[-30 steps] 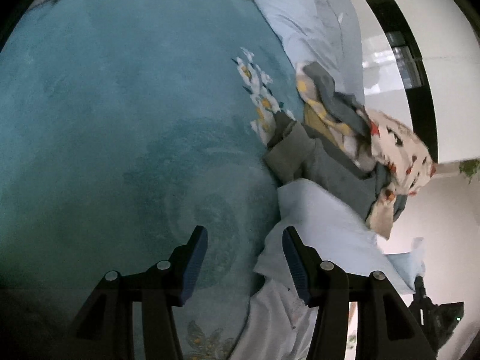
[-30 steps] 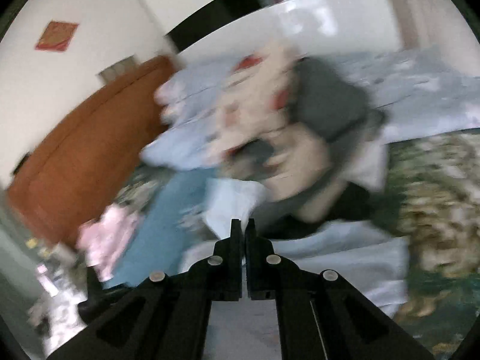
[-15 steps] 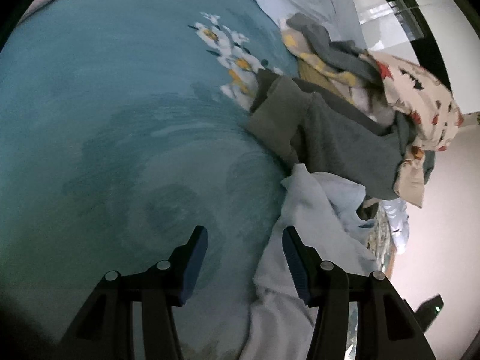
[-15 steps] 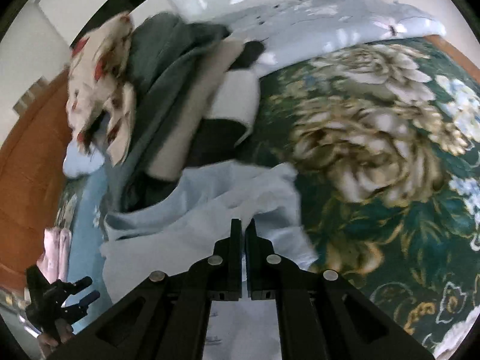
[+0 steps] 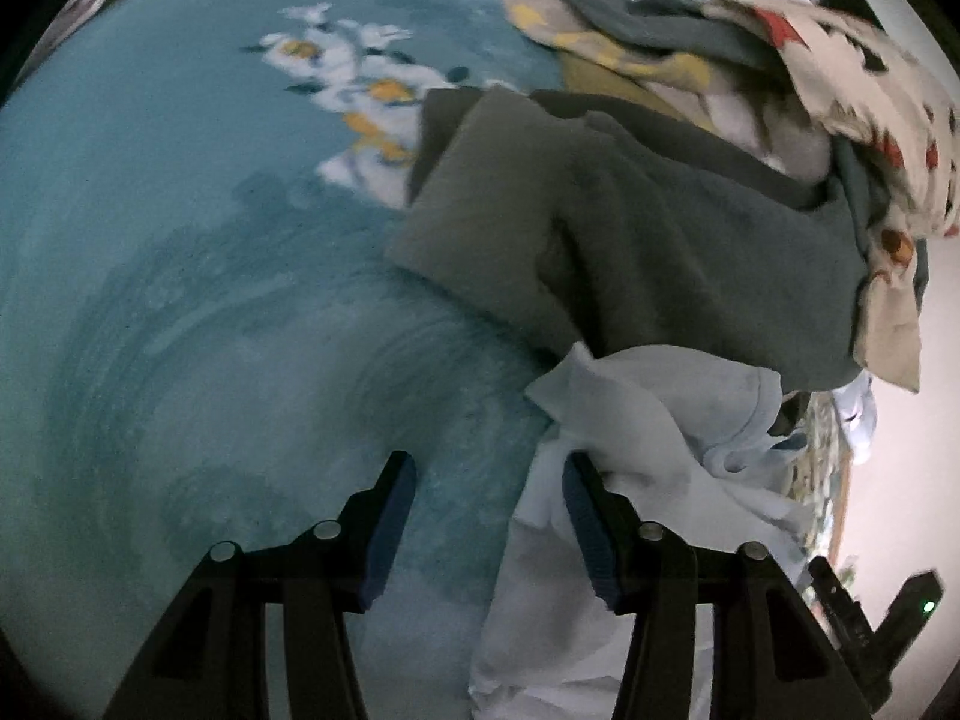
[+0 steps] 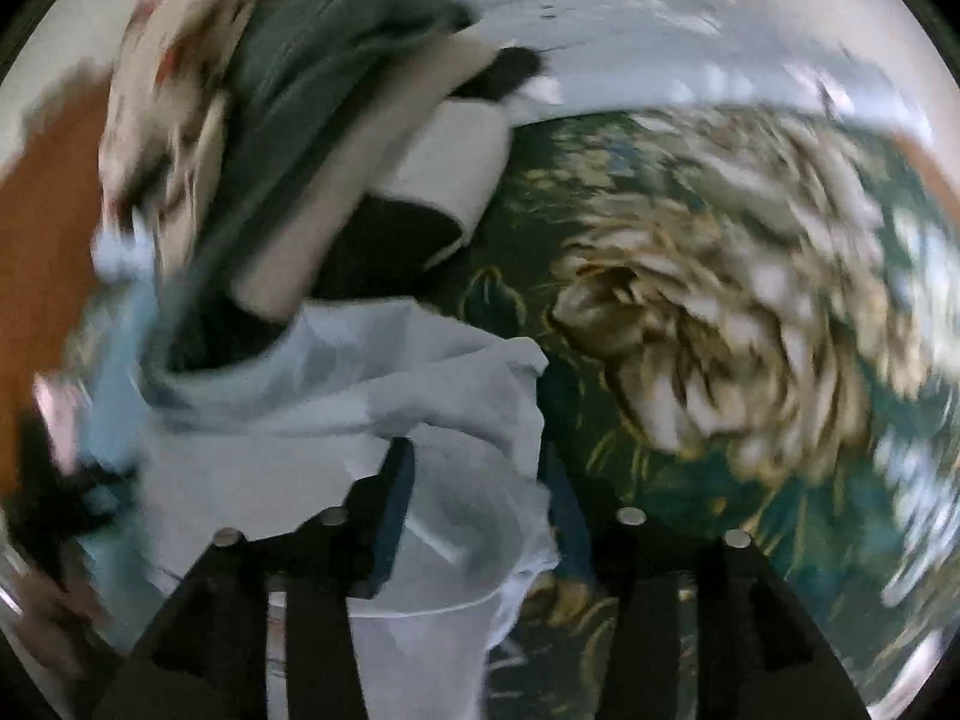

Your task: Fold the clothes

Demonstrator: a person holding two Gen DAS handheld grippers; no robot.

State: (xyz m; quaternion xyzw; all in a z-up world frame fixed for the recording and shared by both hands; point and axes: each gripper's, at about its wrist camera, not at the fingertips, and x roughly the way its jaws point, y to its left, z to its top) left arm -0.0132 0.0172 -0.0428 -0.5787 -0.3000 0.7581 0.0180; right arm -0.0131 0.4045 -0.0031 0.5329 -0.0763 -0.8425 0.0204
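Note:
A pale blue-white garment lies crumpled on the bed below a heap of clothes. My left gripper hangs open over the teal cover. Its right finger rests at the garment's edge, and only a sliver of cloth lies between the jaws. In the right wrist view the same pale garment is bunched between the fingers of my right gripper. Those jaws are opening and the cloth lies loose between them, not pinched.
The heap holds a grey garment, a cream patterned cloth and yellow fabric. A dark green floral bedspread fills the right side. Brown wood stands at the far left. A black device with a green light sits at the lower right.
The right jaws, shut before, now stand apart around the pale garment, and that gripper has come down close to it. The left view has slid toward the clothes heap.

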